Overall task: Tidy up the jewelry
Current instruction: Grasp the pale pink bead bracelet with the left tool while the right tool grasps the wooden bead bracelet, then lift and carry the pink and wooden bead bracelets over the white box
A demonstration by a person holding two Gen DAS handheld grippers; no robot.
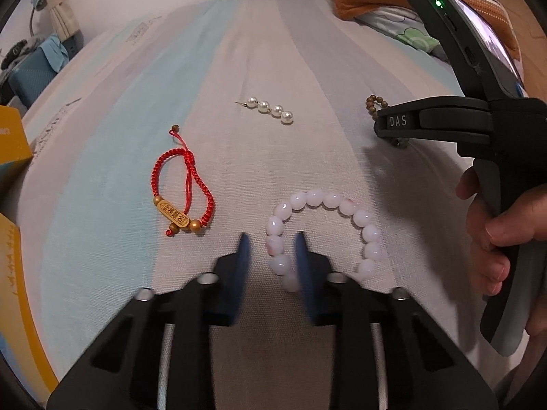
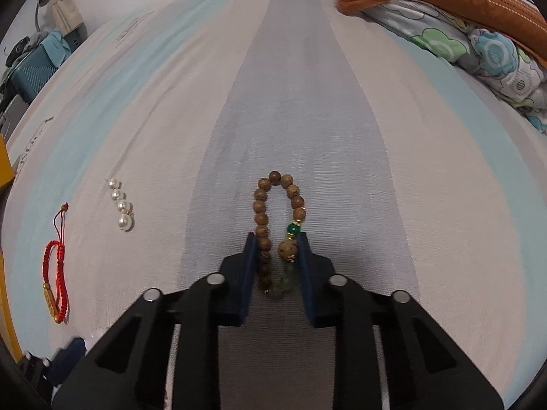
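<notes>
Here, left tongs (image 1: 271,242) pinch the pink bead bracelet (image 1: 328,235); right tongs (image 2: 276,242) pinch the wooden bead bracelet (image 2: 277,218), both on the striped bedsheet (image 2: 342,119).

My bed (image 1: 239,51), sheet striped pale blue, beige and grey. Lying on it: red cord bracelet (image 1: 181,188) with gold tag; string of four pearls (image 1: 270,109) beyond; pink bead bracelet (image 1: 328,235) nearest me; brown wooden bead bracelet (image 2: 277,225) with green bead. Patterned quilt (image 2: 495,58) heaped at far right corner.
</notes>
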